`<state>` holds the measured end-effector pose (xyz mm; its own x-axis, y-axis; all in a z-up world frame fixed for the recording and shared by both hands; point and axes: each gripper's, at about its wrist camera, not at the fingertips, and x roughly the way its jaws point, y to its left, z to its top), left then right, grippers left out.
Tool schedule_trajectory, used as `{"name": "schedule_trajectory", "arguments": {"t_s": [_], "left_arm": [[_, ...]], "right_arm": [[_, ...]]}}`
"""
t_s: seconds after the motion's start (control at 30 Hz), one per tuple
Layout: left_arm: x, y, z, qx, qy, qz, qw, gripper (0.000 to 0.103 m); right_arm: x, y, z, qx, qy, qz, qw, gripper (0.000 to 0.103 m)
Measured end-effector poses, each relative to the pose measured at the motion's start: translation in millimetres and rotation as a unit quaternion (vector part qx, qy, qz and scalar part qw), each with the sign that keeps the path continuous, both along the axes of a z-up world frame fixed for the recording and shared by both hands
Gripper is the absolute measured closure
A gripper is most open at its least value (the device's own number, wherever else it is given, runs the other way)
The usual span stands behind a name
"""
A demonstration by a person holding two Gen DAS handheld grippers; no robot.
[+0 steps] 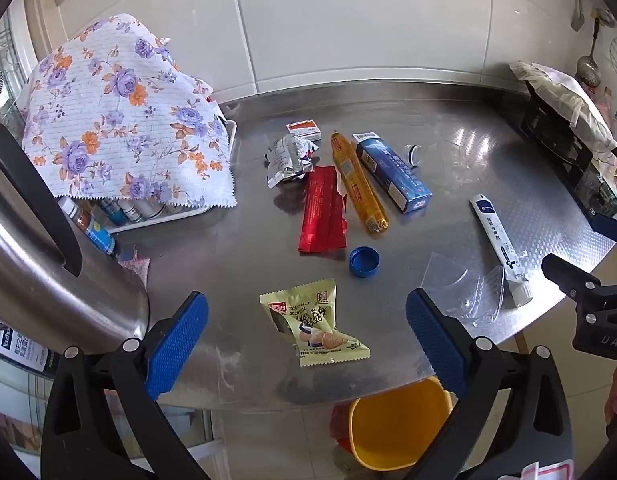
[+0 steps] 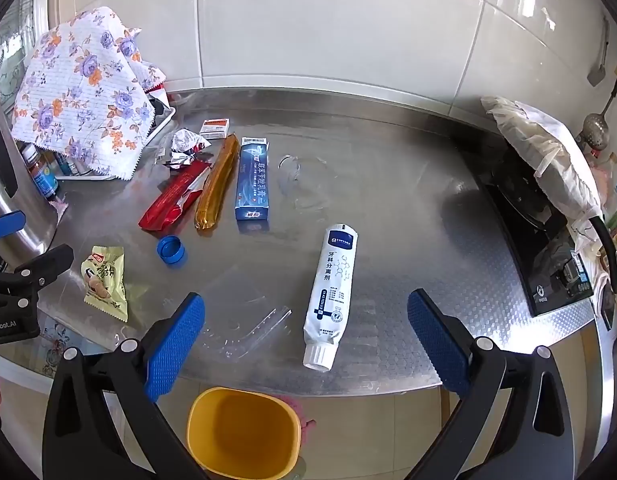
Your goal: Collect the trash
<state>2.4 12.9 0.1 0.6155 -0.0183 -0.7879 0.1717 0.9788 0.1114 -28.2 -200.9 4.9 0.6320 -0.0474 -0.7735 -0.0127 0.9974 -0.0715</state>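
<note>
Two grippers: left gripper [image 1: 306,334] and right gripper [image 2: 306,334] both hover over the near edge of the worktop, each with its jaws wide apart and gripping nothing; pads are blue with a dimpled rubber texture, arms black plastic.
Worktop: brushed stainless steel [image 2: 388,184], embossed with a small diamond pattern on the right side.
Snack wrapper: pale yellow-green crinkled packet [image 1: 314,330] with zigzag ends, lying flat near the front edge, between the left jaws in that view.
Bottle cap: round blue plastic [image 1: 363,262], open side up, just beyond the snack wrapper.
Red wrapper: glossy foil sleeve [image 1: 322,212], torn along one side, beside a long amber tube [image 1: 358,184] of shiny film.
Foil scrap: crumpled silver packet [image 1: 288,158], far left of the group, near a small white-and-orange box [image 1: 304,130].
Blue carton: rectangular toothpaste-style box [image 2: 252,178], right of the amber tube.
White tube: soft squeeze tube [image 2: 330,296] with a ribbed white cap towards the near edge, between the right jaws in that view.
Clear blister: transparent moulded plastic [image 2: 248,328], just left of the white tube.
Bin: yellow plastic tub [image 2: 244,432] with rounded corners, on the floor below the worktop's near edge.
Far left: floral cloth [image 1: 124,116] draped over a tray of bottles.
</note>
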Motion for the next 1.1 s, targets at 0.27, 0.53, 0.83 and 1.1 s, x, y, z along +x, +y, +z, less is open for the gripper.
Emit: {"name": "schedule_trajectory", "arguments": {"t_s": [0.27, 0.53, 0.83, 1.1], "left_arm": [[-0.9, -5.7, -2.1, 0.001, 0.0, 0.002, 1.0, 0.005], [-0.7, -2.4, -4.7, 0.001, 0.002, 0.003, 1.0, 0.005], [1.7, -2.9, -3.2, 0.0, 0.005, 0.003, 1.0, 0.005], [1.2, -3.5, -3.7, 0.0, 0.005, 0.003, 1.0, 0.005]], "right_arm": [[0.9, 6.2, -1.9, -0.002, 0.0, 0.0, 1.0, 0.003], [4.1, 8.3, -3.1, -0.003, 0.001, 0.0, 1.0, 0.003], [-2.5, 8.3, -3.6, -0.004, 0.001, 0.0, 1.0, 0.003], [2.7, 8.2, -3.3, -0.005, 0.003, 0.001, 1.0, 0.003]]}}
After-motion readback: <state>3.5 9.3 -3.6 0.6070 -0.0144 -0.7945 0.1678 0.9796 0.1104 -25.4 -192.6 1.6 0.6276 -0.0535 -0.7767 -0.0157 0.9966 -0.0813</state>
